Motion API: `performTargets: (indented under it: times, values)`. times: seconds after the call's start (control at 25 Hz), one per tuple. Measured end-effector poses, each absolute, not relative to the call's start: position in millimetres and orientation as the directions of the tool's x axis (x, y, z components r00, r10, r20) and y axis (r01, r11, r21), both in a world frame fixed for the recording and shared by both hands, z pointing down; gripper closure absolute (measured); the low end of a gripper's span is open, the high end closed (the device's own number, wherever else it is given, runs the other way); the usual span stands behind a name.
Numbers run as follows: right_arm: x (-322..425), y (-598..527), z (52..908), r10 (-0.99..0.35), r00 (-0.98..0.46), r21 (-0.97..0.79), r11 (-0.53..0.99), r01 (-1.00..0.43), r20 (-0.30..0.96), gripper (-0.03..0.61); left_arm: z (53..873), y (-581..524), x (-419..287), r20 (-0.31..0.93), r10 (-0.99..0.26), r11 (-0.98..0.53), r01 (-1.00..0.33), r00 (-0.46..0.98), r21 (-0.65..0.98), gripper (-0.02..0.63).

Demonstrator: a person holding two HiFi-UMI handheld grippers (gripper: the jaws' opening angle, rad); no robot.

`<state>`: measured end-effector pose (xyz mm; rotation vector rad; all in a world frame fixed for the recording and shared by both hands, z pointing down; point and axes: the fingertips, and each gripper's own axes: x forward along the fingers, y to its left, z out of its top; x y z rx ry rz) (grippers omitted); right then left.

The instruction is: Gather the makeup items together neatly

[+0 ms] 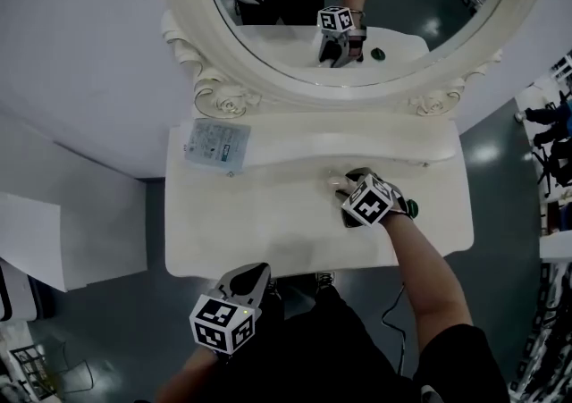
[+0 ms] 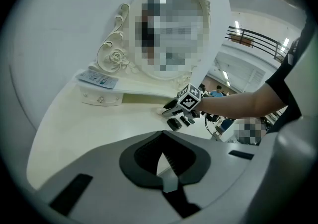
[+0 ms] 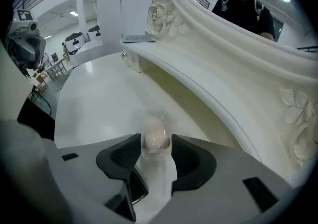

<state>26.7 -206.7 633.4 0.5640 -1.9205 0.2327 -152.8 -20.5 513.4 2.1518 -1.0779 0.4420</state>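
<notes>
Right gripper (image 3: pixel 156 147): you are pinching the small pale makeup item (image 3: pixel 155 134) across its rounded middle | probably light, glossy, slippery | left gripper (image 2: pixel 163 162): jaws pressed together, empty.

The person wears a black shirt (image 1: pixel 447 358) with short sleeves. The left gripper (image 1: pixel 253 272) and the right gripper (image 1: pixel 344 187) each have a smooth grey shell, black ribbed pads (image 2: pixel 139 168), and behind the pads a white cube (image 1: pixel 222 321) with black square markers.
</notes>
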Motion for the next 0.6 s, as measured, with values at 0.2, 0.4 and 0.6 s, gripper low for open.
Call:
performTargets:
  times: [0.2,0.4,0.6]
  values:
    - [19,-208,628,-0.311,-0.343,0.119,0.869,-0.480,0.886,0.392,518,-17,-144,0.567,-0.575,-0.404,-0.807,0.590,0.430,0.604]
    - [18,-202,607,-0.427,-0.324,0.160,0.778,-0.608,0.844,0.406,515,-17,-135,0.555,-0.564,-0.434,-0.791,0.611,0.431,0.604]
    - [10,-173,592,-0.518,-0.301,0.080,0.590,-0.803,0.801,0.411,512,-18,-129,0.542,-0.533,-0.486,-0.759,0.650,0.433,0.604]
